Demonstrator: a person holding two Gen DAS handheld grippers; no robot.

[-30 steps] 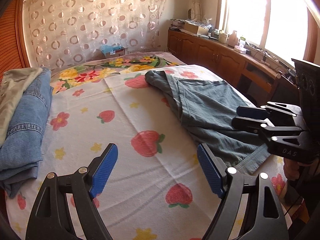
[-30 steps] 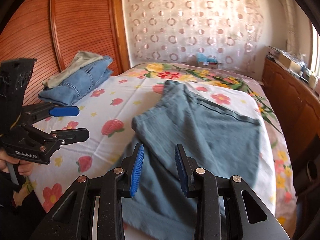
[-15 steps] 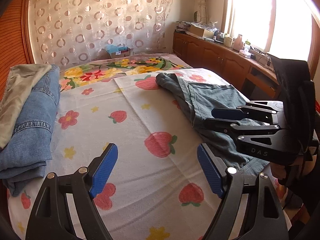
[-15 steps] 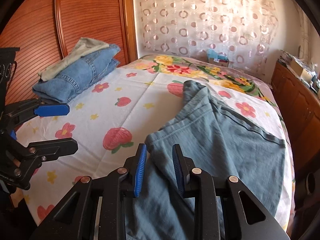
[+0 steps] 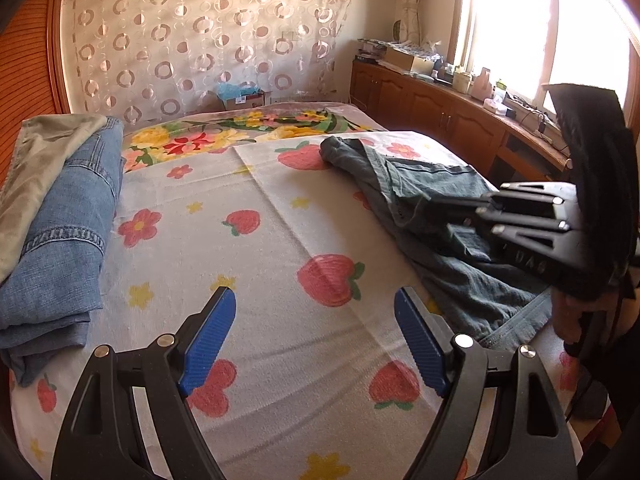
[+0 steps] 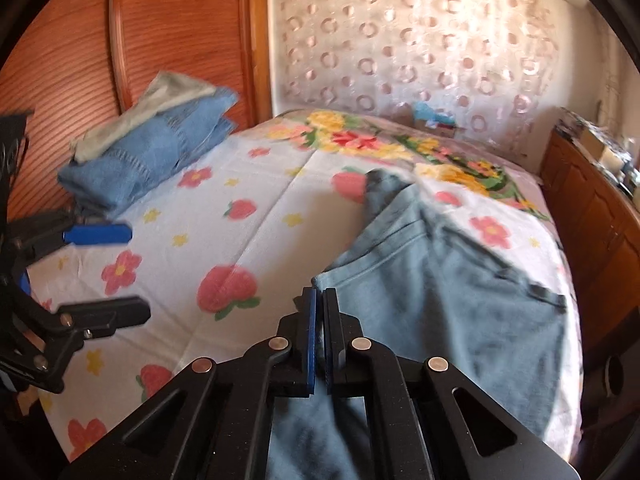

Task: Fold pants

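Grey-blue pants point(image 6: 440, 300) lie spread over the right half of the bed, one end bunched toward the far side. My right gripper point(image 6: 319, 300) is shut on the pants' near left edge, and the cloth hangs down between its pads. In the left wrist view the pants point(image 5: 400, 184) lie at the right, with the right gripper point(image 5: 440, 208) clamped on them. My left gripper point(image 5: 314, 328) stands open over the strawberry-print sheet point(image 5: 280, 220), left of the pants, with nothing between its fingers. It also shows at the left edge of the right wrist view, left gripper point(image 6: 116, 274).
A folded stack of blue jeans point(image 5: 60, 208) with a grey garment on top sits at the bed's left side by the wooden wardrobe point(image 6: 120, 40). Wooden cabinets point(image 5: 440, 120) run along the right under the window. A small box point(image 5: 240, 96) stands beyond the bed's far end.
The right gripper's jaws have closed onto the pants' edge and drawn it a little to the left. The left gripper has stayed open and in place.
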